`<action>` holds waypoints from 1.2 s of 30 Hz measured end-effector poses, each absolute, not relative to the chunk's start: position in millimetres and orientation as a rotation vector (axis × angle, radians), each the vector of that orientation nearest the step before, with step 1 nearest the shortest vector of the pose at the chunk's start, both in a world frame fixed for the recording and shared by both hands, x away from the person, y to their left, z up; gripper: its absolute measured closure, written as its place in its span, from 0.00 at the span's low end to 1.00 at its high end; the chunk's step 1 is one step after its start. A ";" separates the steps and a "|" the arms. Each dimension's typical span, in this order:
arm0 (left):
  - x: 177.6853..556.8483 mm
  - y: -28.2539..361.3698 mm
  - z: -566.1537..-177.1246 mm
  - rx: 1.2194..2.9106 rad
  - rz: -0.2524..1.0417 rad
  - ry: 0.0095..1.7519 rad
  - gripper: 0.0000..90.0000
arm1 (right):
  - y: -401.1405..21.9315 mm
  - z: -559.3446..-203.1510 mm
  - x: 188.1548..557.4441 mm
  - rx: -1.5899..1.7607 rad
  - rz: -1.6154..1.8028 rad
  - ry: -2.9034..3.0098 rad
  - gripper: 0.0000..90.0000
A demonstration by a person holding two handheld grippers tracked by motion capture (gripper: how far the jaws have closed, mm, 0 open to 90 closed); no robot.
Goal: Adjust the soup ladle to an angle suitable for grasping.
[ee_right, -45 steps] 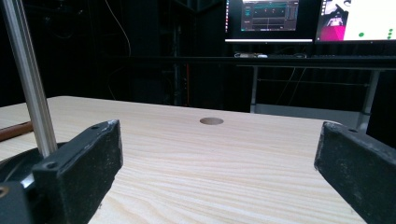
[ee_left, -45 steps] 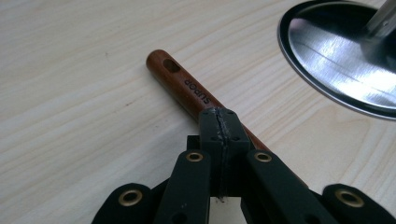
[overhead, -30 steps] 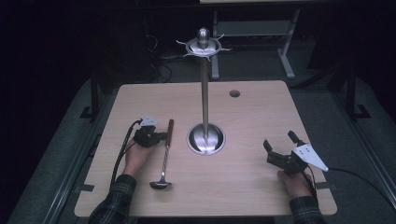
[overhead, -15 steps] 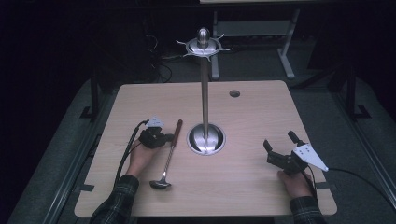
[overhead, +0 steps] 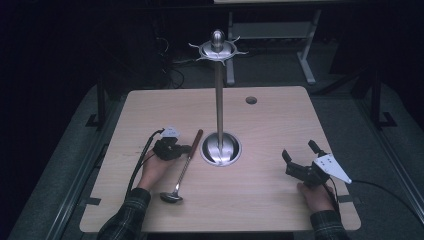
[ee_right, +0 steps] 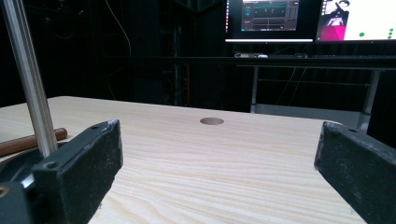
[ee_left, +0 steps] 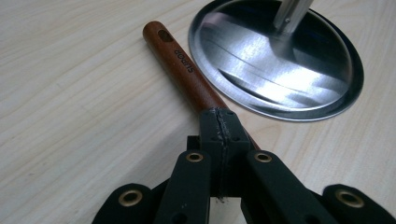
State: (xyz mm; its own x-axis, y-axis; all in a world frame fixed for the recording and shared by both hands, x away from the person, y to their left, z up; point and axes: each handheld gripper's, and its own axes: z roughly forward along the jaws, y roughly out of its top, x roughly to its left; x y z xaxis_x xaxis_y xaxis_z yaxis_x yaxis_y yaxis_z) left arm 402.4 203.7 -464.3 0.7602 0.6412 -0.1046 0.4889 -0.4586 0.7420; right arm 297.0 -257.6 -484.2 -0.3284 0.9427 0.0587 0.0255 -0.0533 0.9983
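A ladle (overhead: 182, 167) with a brown wooden handle (ee_left: 182, 70) and a steel bowl lies on the wooden table (overhead: 280, 115), just left of a steel stand's round base (overhead: 220, 148). My left gripper (overhead: 175, 150) sits over the middle of that handle. In the left gripper view its jaws (ee_left: 219, 126) are pressed together tip to tip, with the handle running under them. At the table's right, my right gripper (overhead: 299, 150) rests in a hand, jaws wide apart and nothing between them (ee_right: 219, 158).
The stand's tall pole (overhead: 219, 95) rises from the base (ee_left: 280, 60) to a ring of hooks (overhead: 217, 48) at the top. A round hole (overhead: 251, 100) is in the table's far side. Desks and lit monitors (ee_right: 268, 18) stand beyond.
My left gripper has moved right onto the ladle's handle. The handle's far end has swung right towards the stand's base, while the bowl stayed put. The right gripper has not moved.
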 end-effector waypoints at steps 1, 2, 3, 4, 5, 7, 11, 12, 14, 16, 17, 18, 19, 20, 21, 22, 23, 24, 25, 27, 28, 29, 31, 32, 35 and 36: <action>402.4 203.7 -463.8 2.163 0.245 0.834 1.00 | -257.6 -484.2 296.9 1.086 1.490 1.438 0.00; 402.3 202.9 -464.0 2.161 0.243 0.833 1.00 | -257.6 -484.2 296.9 1.086 1.489 1.438 0.00; 402.1 202.2 -464.0 2.164 0.237 0.826 1.00 | -257.6 -484.2 297.0 1.086 1.489 1.438 0.00; 402.1 202.2 -464.0 2.164 0.237 0.826 1.00 | -257.6 -484.2 296.9 1.087 1.490 1.438 0.00; 402.2 202.1 -464.0 2.169 0.239 0.817 1.00 | -257.6 -484.2 296.9 1.087 1.490 1.438 0.00; 401.6 200.5 -464.2 2.162 0.237 0.820 1.00 | -257.6 -484.2 297.0 1.086 1.489 1.438 0.00; 401.8 201.6 -463.6 2.175 0.239 0.818 1.00 | -257.7 -484.2 297.0 1.086 1.490 1.439 0.00; 401.2 201.4 -462.6 2.167 0.238 0.831 1.00 | -257.6 -484.2 296.9 1.086 1.490 1.439 0.00; 399.0 203.9 -456.1 2.176 0.248 0.843 1.00 | -257.6 -484.2 297.0 1.085 1.490 1.439 0.00; 393.7 206.6 -446.0 2.176 0.229 0.864 1.00 | -257.6 -484.2 296.9 1.086 1.491 1.439 0.00; 389.6 207.8 -441.0 2.182 0.221 0.875 1.00 | -257.6 -484.2 296.9 1.086 1.491 1.439 0.00; 385.1 208.8 -436.4 2.190 0.205 0.885 1.00 | -257.6 -484.2 296.9 1.085 1.491 1.440 0.00; 380.3 209.6 -432.3 2.206 0.186 0.890 1.00 | -257.6 -484.2 296.9 1.086 1.491 1.440 0.00; 375.0 210.2 -428.4 2.226 0.172 0.891 1.00 | -257.7 -484.2 296.9 1.085 1.491 1.440 0.00; 369.7 210.4 -425.3 2.247 0.162 0.898 1.00 | -257.7 -484.2 296.9 1.084 1.492 1.441 0.00; 364.4 210.8 -422.6 2.257 0.146 0.899 1.00 | -257.7 -484.2 296.9 1.084 1.492 1.441 0.00; 359.6 211.2 -420.7 2.262 0.122 0.903 1.00 | -257.6 -484.2 296.9 1.084 1.492 1.441 0.00; 353.8 211.1 -418.7 2.276 0.095 0.903 1.00 | -257.6 -484.2 296.9 1.082 1.490 1.442 0.00; 349.0 209.8 -418.0 2.285 0.087 0.902 1.00 | -257.6 -484.2 296.9 1.083 1.491 1.442 0.00; 340.4 206.0 -418.1 2.301 0.084 0.912 1.00 | -257.6 -484.2 296.9 1.083 1.491 1.442 0.00; 336.2 204.4 -418.6 2.323 0.084 0.909 1.00 | -257.6 -484.2 296.9 1.083 1.491 1.442 0.00; 332.6 203.6 -419.3 2.357 0.081 0.893 1.00 | -257.6 -484.2 296.9 1.083 1.491 1.442 0.00; 324.5 200.1 -423.6 2.373 0.050 0.886 1.00 | -257.7 -484.2 297.0 1.082 1.491 1.442 0.00; 320.6 198.3 -425.7 2.383 0.049 0.887 1.00 | -257.7 -484.2 297.0 1.082 1.491 1.442 0.00; 313.7 195.3 -431.8 2.416 0.044 0.896 1.00 | -257.7 -484.2 297.0 1.083 1.491 1.442 0.00; 312.3 195.1 -433.5 2.427 0.039 0.901 1.00 | -257.6 -484.2 296.9 1.084 1.492 1.441 0.00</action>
State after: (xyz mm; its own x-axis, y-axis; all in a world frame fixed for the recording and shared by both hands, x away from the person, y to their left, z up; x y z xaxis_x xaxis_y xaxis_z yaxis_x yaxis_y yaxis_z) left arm 312.3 195.1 -433.5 0.7753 0.6119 -0.1563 0.5959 -0.6268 0.5019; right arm 296.9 -257.6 -484.2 -0.3323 0.9414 0.0581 0.0258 -0.0525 0.9983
